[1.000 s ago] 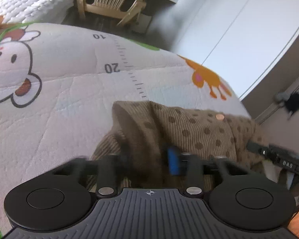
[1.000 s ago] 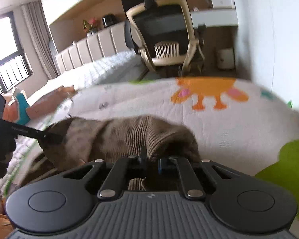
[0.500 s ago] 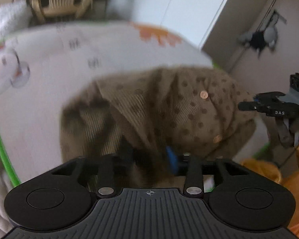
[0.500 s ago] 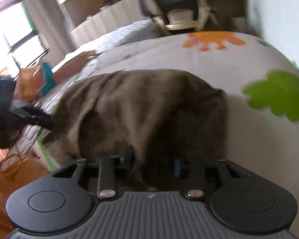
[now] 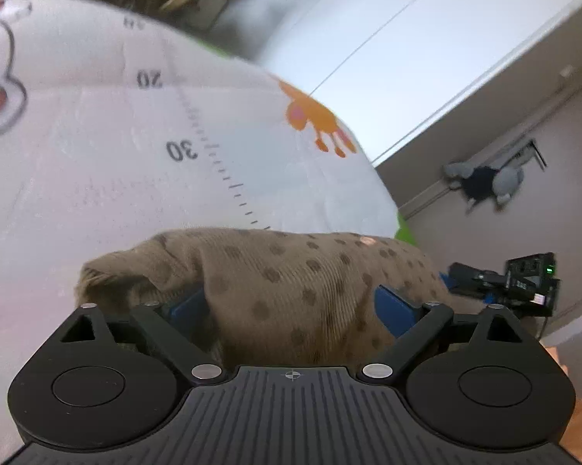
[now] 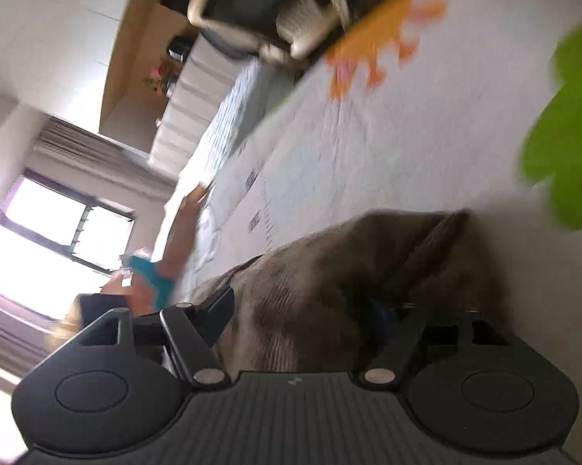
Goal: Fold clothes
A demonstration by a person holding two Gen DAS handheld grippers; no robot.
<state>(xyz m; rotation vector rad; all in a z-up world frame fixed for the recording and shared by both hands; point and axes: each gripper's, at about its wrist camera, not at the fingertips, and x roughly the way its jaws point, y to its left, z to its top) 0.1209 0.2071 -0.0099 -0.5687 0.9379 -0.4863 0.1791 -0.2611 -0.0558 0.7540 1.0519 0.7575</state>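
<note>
Between both grippers, the folded brown garment (image 5: pixel 291 279) was being let go onto the play mat (image 5: pixel 97 178).
Left gripper (image 5: pixel 291 302) and right gripper (image 6: pixel 302 317), angled downward, had jaws opening astride the cloth, not pinching; best to back straight out without dragging the fold.
</note>
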